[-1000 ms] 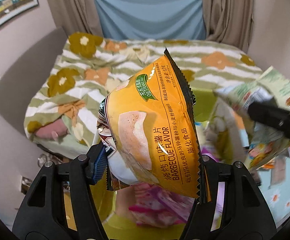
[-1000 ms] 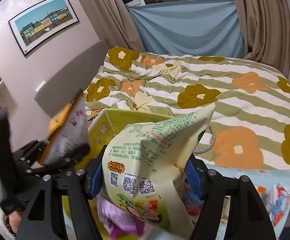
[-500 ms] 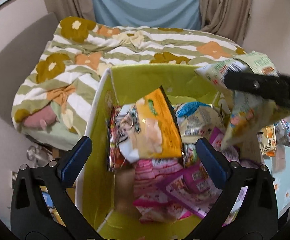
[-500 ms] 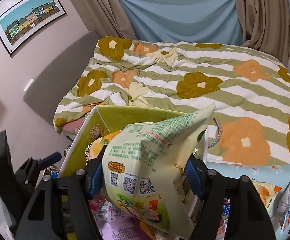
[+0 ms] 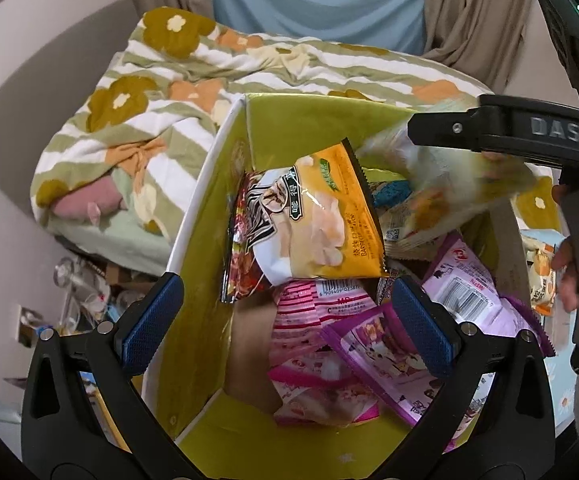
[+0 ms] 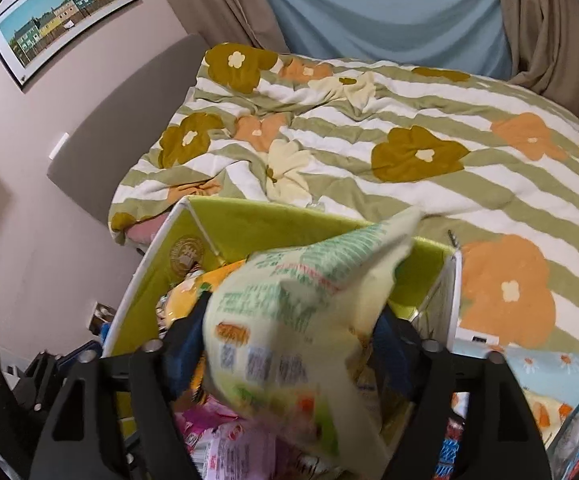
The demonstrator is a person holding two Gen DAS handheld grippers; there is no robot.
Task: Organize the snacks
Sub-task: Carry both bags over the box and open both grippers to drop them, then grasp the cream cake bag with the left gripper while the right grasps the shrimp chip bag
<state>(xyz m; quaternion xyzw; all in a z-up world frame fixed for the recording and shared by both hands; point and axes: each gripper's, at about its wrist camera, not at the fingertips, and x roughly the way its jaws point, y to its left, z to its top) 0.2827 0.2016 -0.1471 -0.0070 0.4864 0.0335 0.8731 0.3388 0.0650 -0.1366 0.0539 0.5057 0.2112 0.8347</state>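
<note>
Fingers of your left gripper (image 5: 287, 320) stand spread and empty above the yellow-green cardboard box (image 5: 205, 216); the orange barbecue chip bag (image 5: 329, 216) lies inside, beyond them. Your right gripper (image 6: 289, 354) pinches the pale-green printed snack bag (image 6: 297, 320) between its fingers, over the box.

The left gripper (image 5: 287, 322) has matte black, triangular-cutout arms, silver screw heads at the joints and blue, finely textured finger pads (image 5: 151, 322). The right gripper (image 6: 289, 354) is built alike — black frame, silver screws, dark blue pads; its side bears raised "DAS" lettering, and bare fingers of the person's right hand (image 5: 569, 264) show beside its grey handle.
</note>
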